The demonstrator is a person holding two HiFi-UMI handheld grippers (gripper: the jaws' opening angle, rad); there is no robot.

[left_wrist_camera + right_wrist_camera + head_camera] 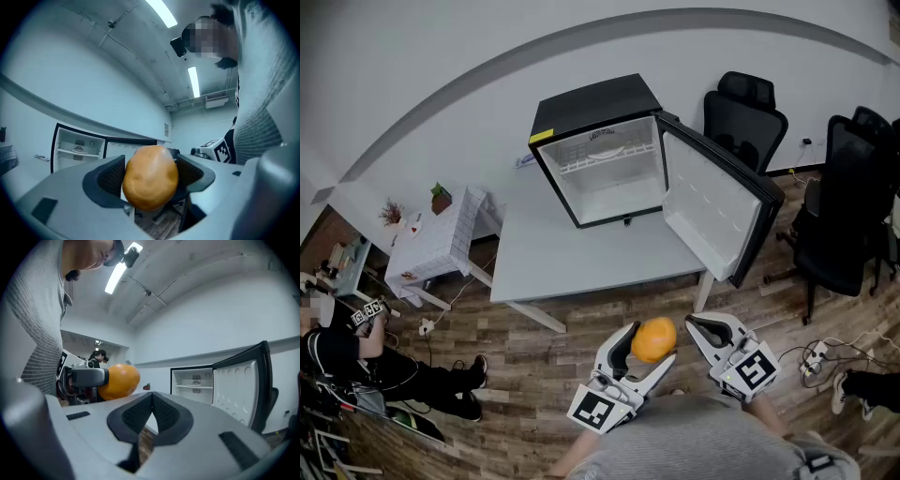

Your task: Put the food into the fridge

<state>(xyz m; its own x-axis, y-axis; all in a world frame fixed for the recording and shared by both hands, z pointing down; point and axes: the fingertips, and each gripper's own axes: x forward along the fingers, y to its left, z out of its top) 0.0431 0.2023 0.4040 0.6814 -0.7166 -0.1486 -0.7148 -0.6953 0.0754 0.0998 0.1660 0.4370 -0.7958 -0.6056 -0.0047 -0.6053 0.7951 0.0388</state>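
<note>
Transport step: the left gripper (649, 349) clamps the orange (150, 176), well in front of the open fridge (581, 112). The right gripper (153, 404) is closed and empty. Next, judged: carry the orange forward into the fridge and release it inside.

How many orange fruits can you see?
1. The orange fruit is gripped between the pads of the left gripper, up in the air close to the person. None shows inside the open fridge, though its shelf could hide something.
</note>
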